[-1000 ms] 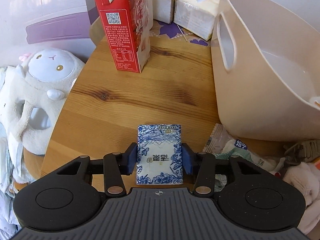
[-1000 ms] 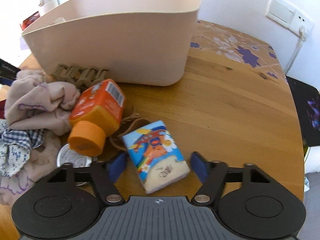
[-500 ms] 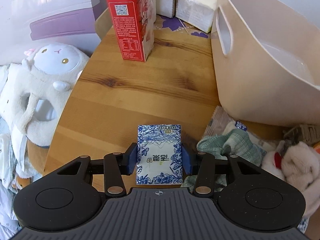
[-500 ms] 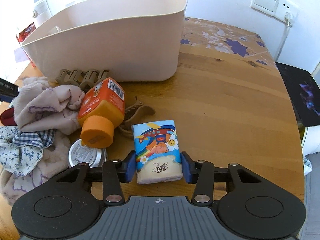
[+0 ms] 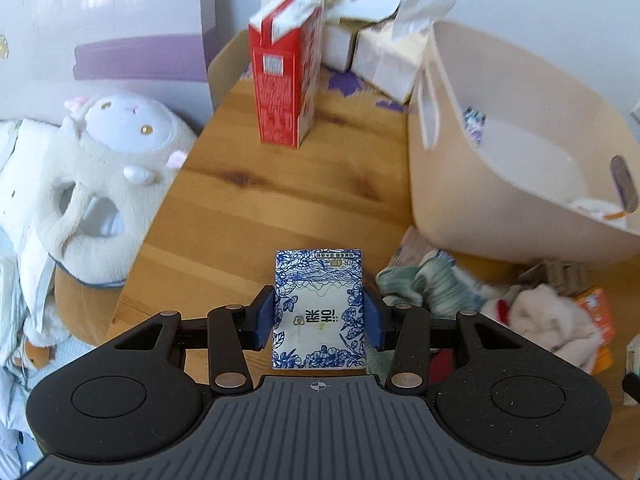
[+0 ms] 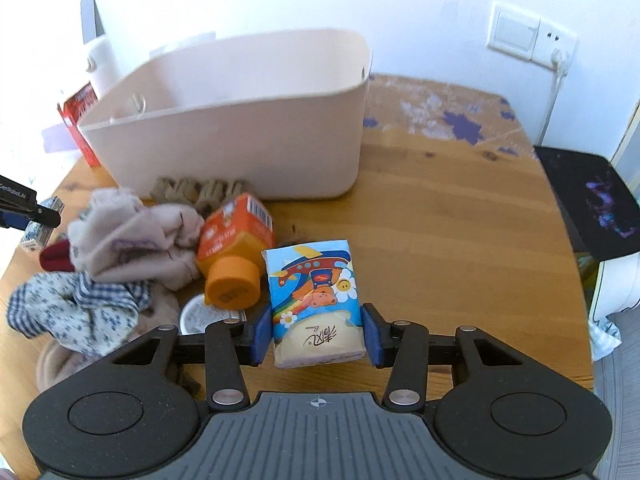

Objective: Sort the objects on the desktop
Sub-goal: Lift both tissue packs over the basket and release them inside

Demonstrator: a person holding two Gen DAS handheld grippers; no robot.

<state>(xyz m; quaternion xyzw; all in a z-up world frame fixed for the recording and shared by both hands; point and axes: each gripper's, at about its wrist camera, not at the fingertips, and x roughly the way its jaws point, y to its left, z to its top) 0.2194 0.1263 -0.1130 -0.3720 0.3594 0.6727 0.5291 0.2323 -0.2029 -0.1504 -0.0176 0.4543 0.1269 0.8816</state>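
Tissue packs [image 5: 319, 312] [image 6: 315, 302] clamped between each gripper's blue fingers [image 5: 264, 316] [image 6: 370, 334], above table.

A sunlit white wall [image 6: 400, 8] with a switch-and-socket plate [image 6: 532, 38] stands behind the wooden table [image 6: 460, 220]

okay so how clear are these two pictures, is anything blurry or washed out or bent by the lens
Left wrist view: the red carton and the basket are smeared by motion, while the blue tissue pack in the left tool stays sharp. Right wrist view: the wall and upper-left corner are washed out by bright light, the cloth pile is slightly soft, and the table edge bows from the fisheye lens.
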